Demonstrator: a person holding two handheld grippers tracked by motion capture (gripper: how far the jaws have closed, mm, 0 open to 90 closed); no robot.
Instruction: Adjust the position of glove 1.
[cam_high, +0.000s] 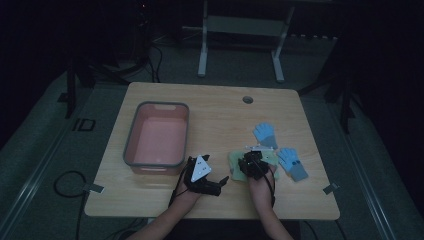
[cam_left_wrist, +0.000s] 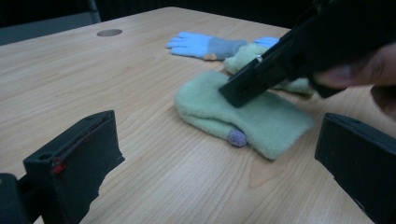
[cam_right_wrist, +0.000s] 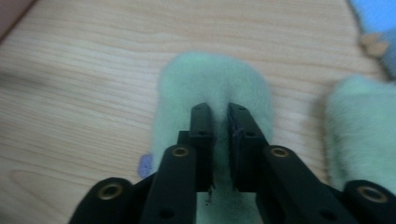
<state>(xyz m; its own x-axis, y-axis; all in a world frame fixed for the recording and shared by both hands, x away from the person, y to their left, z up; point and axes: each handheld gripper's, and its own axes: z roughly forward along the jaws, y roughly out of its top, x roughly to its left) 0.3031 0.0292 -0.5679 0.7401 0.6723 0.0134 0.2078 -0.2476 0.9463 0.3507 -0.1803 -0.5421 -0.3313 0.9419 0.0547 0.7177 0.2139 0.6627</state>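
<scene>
The right gripper presses down on the near green mitten, its jaws a narrow slit apart with fleece bunching between them, so the pick-up is beginning; next they must clench and lift. The left gripper waits released at the mitten's nine o'clock, with bare bench toward the pink tub at ten o'clock.

My right hand-held gripper rests on the green mitten on the surface; my left hand-held gripper hovers beside the pink tub, blue gloves lying nearby.
</scene>
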